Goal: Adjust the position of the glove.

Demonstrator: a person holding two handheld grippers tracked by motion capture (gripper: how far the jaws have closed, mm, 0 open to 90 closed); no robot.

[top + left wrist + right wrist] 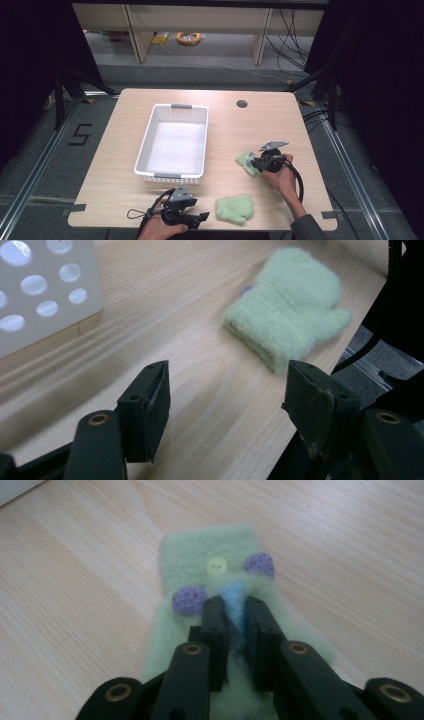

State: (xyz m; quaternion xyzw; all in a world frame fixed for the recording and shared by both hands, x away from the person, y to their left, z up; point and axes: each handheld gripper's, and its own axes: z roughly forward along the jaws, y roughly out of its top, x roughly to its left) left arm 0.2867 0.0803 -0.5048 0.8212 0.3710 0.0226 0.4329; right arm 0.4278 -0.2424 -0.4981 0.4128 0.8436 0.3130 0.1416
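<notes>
Two pale green fuzzy mittens lie on the wooden table [225,135]. One mitten [235,208] [290,305] rests near the front edge, just right of my left gripper [197,219] [227,400], which stands open with nothing between its jaws. The other mitten [246,161] [210,560] lies right of the basket and carries two purple crochet spots, a yellow button and a blue patch. My right gripper [257,164] [234,607] is shut on this decorated mitten, pinching the blue patch and green fabric.
A white perforated basket [172,175] [45,290] stands left of the table's middle with nothing in it. A round cable hole [242,104] lies at the back right. The table's front edge runs close below the left gripper and the plain mitten.
</notes>
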